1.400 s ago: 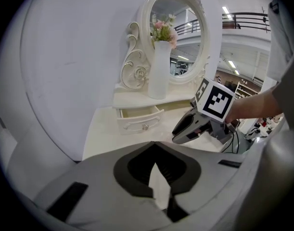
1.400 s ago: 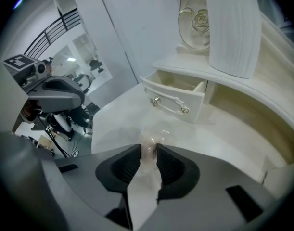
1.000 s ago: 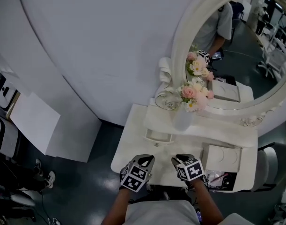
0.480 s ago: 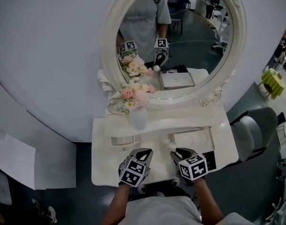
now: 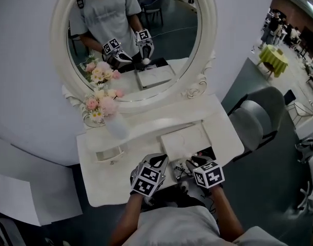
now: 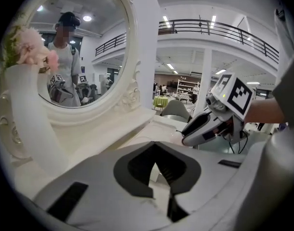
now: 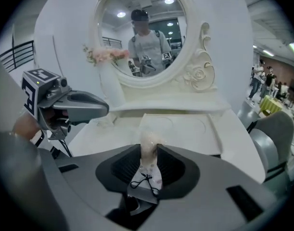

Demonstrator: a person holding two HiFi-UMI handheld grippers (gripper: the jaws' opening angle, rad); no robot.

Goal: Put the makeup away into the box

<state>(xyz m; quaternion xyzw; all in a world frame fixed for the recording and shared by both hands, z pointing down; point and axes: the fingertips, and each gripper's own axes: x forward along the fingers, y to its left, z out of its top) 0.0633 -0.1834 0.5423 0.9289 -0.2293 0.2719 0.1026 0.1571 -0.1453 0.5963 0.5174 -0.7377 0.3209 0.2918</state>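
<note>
The right gripper [image 7: 149,149] is clenched on a pale, fluffy makeup puff [image 7: 147,137] with a spotted cloth tail. It holds the puff at the near edge of the white box [image 5: 186,139], which sits on the dressing table [image 5: 109,184]. The left gripper [image 6: 155,150] is just beside it, jaws together and nothing between them.

Tabletop [image 5: 102,184] front-left open; vase [image 5: 117,128] rear-left, box lid [image 5: 184,141] centre, chair [image 5: 253,122] right.
</note>
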